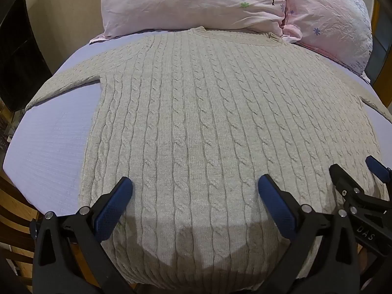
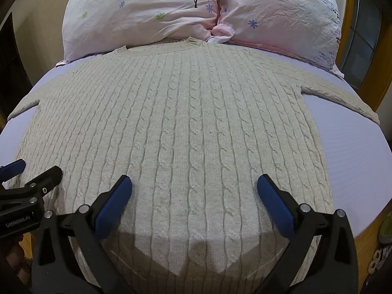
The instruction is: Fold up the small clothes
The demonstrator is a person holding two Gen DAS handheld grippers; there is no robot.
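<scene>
a cream cable-knit sweater (image 1: pixel 196 112) is lying flat and face up on a lavender sheet (image 1: pixel 49 147), collar (image 2: pixel 193 42) pointing toward two pink pillows (image 2: pixel 152 12) at the far end, both sleeves spreading out sideways. the left gripper (image 1: pixel 194 187) is hovering over the hem end with its jaws gaping wide and gripping nothing; the right gripper (image 2: pixel 194 186) is hanging just beside it, equally wide open and equally empty. no fold is showing yet, so the work is likely just beginning. the main risk is coming from the thick, springy knit: a pinch that catches only the top layer is probably going to drag the front away from the back and leave a lumpy fold. the blue pads (image 1: pixel 115 205) could also be snagging a cable stitch. the two grippers are sitting very close together, so a careless swing could be knocking one into the other. room is looking tight at the far end, where the collar is touching the pillows, and the left sleeve (image 1: pixel 66 83) and right sleeve (image 2: pixel 343 98) are both reaching near the sheet's side edges. bare sheet is lying open beside the body on both sides, giving space for working inward.
</scene>
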